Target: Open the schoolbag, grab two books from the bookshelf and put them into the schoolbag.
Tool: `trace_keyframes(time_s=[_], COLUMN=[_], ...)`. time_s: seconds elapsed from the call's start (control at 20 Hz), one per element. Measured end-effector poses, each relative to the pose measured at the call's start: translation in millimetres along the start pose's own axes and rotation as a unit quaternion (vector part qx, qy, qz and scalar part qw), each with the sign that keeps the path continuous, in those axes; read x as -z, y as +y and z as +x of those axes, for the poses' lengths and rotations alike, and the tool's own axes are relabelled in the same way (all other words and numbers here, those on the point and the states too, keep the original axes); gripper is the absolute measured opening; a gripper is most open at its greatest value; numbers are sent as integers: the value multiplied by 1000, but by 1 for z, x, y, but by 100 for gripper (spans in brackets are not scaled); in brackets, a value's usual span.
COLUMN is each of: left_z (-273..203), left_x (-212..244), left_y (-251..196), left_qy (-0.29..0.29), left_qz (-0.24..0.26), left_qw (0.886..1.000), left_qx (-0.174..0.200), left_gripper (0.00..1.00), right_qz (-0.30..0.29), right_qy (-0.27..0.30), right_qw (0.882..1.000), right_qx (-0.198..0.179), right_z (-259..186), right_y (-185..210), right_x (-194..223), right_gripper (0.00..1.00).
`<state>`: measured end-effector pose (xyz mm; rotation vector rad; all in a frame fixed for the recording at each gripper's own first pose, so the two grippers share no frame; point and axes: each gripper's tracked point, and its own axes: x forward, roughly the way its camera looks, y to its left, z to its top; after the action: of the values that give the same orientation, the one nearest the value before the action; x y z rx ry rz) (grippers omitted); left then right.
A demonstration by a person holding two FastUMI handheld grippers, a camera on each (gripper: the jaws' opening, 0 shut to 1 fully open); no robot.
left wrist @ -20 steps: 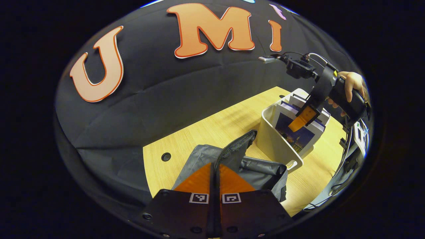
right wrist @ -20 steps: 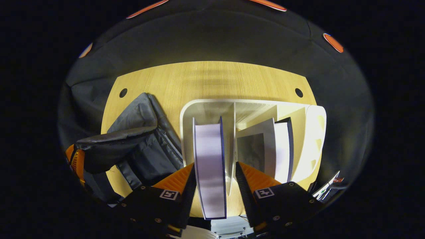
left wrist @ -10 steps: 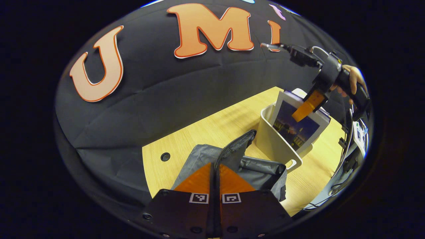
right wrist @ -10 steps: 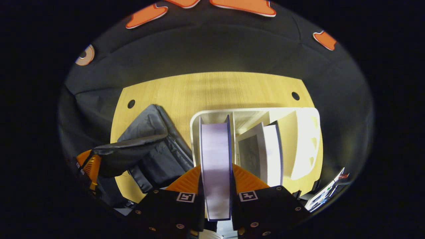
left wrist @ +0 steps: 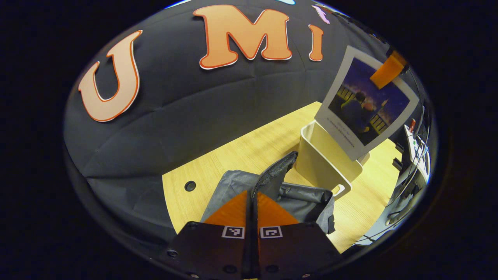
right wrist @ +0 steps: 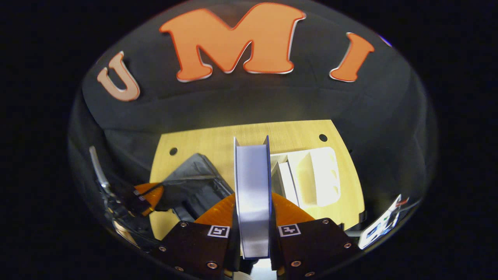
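Clamping book [right wrist: 253, 194] — right gripper [right wrist: 253, 206], both fingers

A grey schoolbag [left wrist: 272, 190] with a darker mesh-textured flap sits on a pale yellow wood-grain desk [left wrist: 233, 159] beside a cream-white bookshelf [left wrist: 323, 159]. The book [left wrist: 365, 103] above it carries a white-bordered cover, its picture a deep blue and purple dusk scene with dark figures and warm orange touches. Seen edge-on, the same book shows pale lavender-white pages between thin dark blue covers, and each claw bears small black-and-white square markers [right wrist: 288, 230].
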<state>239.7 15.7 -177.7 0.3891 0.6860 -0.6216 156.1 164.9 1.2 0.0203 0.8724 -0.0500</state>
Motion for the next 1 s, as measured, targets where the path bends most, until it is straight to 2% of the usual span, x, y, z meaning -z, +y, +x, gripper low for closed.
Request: trace_keyframes(time_s=[0.15,0.25,0.4,0.6,0.75,1.0], left_z=[-4,-7,-17,-28,-36,-34], left_x=[-2,-4,-10,-14,-16,-17], left_y=[-1,-3,-4,1,4,1], left_qy=[-4,-7,-19,-25,-24,-20], left_qz=[6,14,23,38,41,40], left_qw=[1000,1000,1000,999,999,999], left_qx=[1,1,-5,-13,-15,-14], left_gripper=[1,1,1,1,0,0], right_qz=[78,131,222,336,376,398], right_qy=[-53,-77,-100,-97,-81,-61], right_qw=[994,984,957,914,891,878], right_qx=[-48,-92,-156,-206,-242,-259], right_z=[-31,-42,-52,-13,9,43], right_y=[3,13,30,45,64,87], right_x=[4,15,53,97,127,155], right_gripper=[31,31,31,30,30,31])
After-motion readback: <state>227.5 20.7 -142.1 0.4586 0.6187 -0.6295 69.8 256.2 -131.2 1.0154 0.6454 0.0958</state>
